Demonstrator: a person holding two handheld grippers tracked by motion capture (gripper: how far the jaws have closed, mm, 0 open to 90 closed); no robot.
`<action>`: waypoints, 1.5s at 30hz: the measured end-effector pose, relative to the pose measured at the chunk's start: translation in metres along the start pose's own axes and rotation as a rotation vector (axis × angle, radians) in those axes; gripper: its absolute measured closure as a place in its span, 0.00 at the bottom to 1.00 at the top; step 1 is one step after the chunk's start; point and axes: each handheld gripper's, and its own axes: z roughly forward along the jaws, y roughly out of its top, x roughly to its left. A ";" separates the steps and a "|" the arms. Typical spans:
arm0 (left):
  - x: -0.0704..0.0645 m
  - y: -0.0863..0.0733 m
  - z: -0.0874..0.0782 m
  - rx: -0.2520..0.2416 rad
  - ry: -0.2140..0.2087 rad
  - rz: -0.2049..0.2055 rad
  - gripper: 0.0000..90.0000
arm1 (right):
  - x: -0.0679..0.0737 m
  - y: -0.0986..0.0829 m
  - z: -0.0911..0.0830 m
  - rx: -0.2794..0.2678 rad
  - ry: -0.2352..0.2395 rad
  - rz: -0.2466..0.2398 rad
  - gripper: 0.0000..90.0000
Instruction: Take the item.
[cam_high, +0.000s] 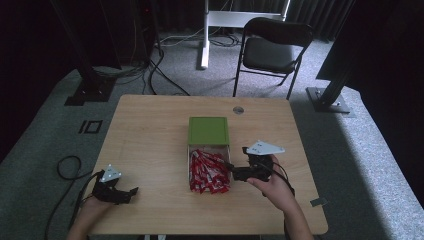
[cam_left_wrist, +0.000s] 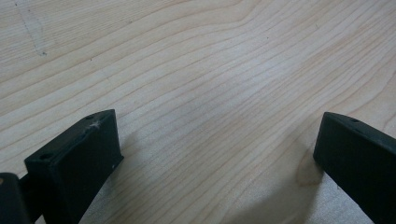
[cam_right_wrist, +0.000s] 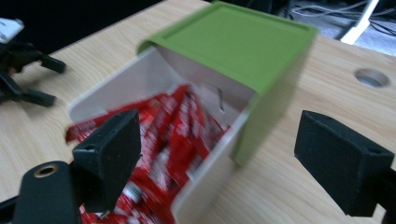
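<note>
The white drawer (cam_right_wrist: 205, 172), full of red packets (cam_right_wrist: 173, 135), stood pulled out of its green box (cam_right_wrist: 243, 42) at the middle of the bench (cam_high: 150, 130). The right tool (cam_high: 239, 172) hovered just beside the drawer's right wall, jaws apart and empty. The left tool (cam_left_wrist: 215, 154), also open, rested well apart over bare wood. The step looked like handling the drawer; next, the right tool would need to close on its wall or push its front.
</note>
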 end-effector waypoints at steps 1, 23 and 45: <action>0.000 0.000 0.000 0.000 0.000 0.000 0.02 | 0.002 0.002 0.002 0.003 0.003 -0.005 0.16; 0.000 0.000 0.000 -0.001 0.000 0.000 0.02 | 0.047 0.014 0.066 0.074 0.066 -0.066 0.27; 0.000 0.000 0.000 0.001 0.000 0.001 0.02 | 0.055 0.004 0.101 0.203 -0.023 -0.018 0.78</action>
